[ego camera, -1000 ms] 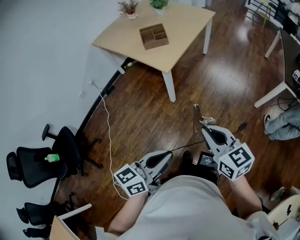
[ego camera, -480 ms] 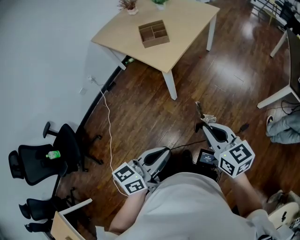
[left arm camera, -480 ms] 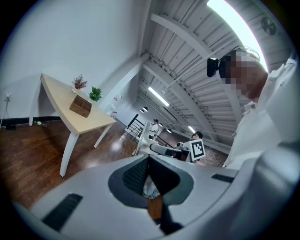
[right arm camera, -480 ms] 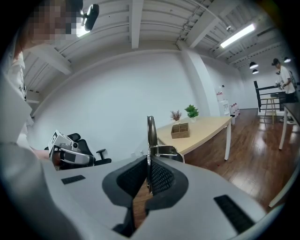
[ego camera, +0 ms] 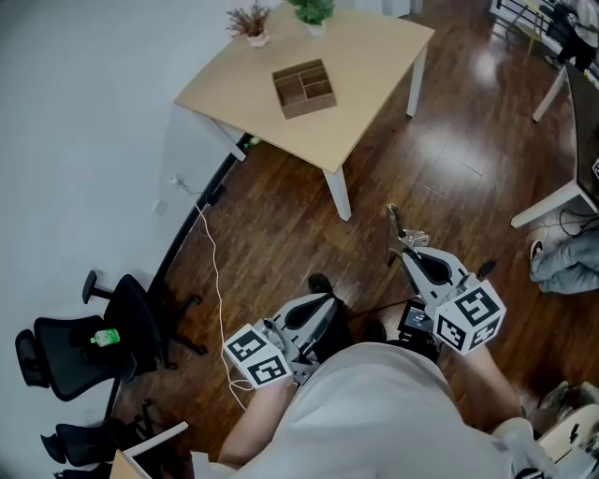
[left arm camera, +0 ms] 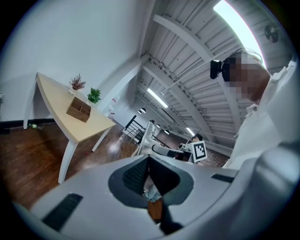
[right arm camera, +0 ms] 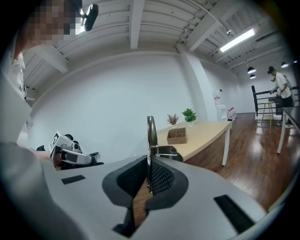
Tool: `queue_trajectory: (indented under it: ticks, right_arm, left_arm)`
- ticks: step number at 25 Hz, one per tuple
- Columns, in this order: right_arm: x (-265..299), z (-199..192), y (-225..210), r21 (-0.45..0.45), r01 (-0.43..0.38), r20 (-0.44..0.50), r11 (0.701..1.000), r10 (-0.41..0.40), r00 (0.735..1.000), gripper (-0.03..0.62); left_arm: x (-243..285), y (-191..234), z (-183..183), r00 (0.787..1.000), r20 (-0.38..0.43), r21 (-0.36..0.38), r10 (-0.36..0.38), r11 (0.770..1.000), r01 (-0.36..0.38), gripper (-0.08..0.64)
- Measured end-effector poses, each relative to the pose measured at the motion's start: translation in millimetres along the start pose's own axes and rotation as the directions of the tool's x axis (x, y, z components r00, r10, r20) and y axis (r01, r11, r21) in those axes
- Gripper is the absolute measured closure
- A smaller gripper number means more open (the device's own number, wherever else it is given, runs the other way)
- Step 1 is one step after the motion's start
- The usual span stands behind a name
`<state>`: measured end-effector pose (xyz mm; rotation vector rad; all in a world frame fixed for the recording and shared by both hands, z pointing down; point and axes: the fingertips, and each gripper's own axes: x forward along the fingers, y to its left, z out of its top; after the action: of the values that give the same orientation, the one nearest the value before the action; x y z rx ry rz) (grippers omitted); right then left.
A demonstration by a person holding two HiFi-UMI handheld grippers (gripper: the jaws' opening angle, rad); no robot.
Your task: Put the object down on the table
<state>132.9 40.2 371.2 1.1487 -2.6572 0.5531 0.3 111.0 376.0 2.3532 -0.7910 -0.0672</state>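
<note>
My right gripper [ego camera: 404, 245] is shut on a thin metal utensil [ego camera: 394, 223], which sticks up past the jaw tips over the wooden floor. In the right gripper view the utensil [right arm camera: 150, 131] stands upright between the closed pads, with a bent metal part beside it. My left gripper [ego camera: 323, 304] is held low near the person's body, shut with nothing in it [left arm camera: 148, 161]. The light wooden table [ego camera: 374, 65] stands ahead, well beyond both grippers. A compartmented wooden box [ego camera: 304, 88] sits on it.
Two small potted plants [ego camera: 249, 21] stand at the table's far edge. Black office chairs [ego camera: 84, 337] line the white wall at left, and a white cable [ego camera: 217, 262] trails on the floor. A white desk leg [ego camera: 557, 192] and a grey bundle [ego camera: 566, 262] are at right.
The person has stepped forward: a shoe now shows ahead of the left gripper and the table has shifted slightly in view. Both grippers keep their pose, the right still holding the utensil.
</note>
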Motion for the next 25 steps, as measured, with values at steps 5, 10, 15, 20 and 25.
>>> queue_trajectory:
  ticks: [5, 10, 15, 20, 25]
  right_arm:
    - [37.9, 20.0, -11.2, 0.002, 0.035, -0.01, 0.999, -0.035, 0.999, 0.588]
    - [81.3, 42.1, -26.9, 0.019, 0.094, -0.016, 0.995, -0.094, 0.995, 0.588]
    - [131.6, 64.7, -30.0, 0.029, 0.13, -0.035, 0.991, -0.129, 0.991, 0.587]
    - [166.9, 79.3, -29.5, 0.018, 0.15, -0.046, 0.989, -0.149, 0.988, 0.588]
    - [218.1, 95.4, -16.1, -0.013, 0.135, -0.061, 0.991, -0.136, 0.989, 0.588]
  left_arm:
    - [11.5, 42.5, 37.6, 0.999, -0.012, 0.0, -0.033, 0.999, 0.033, 0.56]
    - [23.1, 85.2, 71.6, 0.996, -0.047, -0.021, -0.08, 0.997, 0.08, 0.56]
    - [25.9, 132.2, 110.3, 0.99, -0.07, -0.038, -0.119, 0.993, 0.116, 0.56]
    - [17.5, 162.3, 138.2, 0.989, -0.061, -0.03, -0.133, 0.991, 0.131, 0.56]
    - [-2.5, 201.3, 163.9, 0.99, -0.049, -0.031, -0.129, 0.991, 0.127, 0.56]
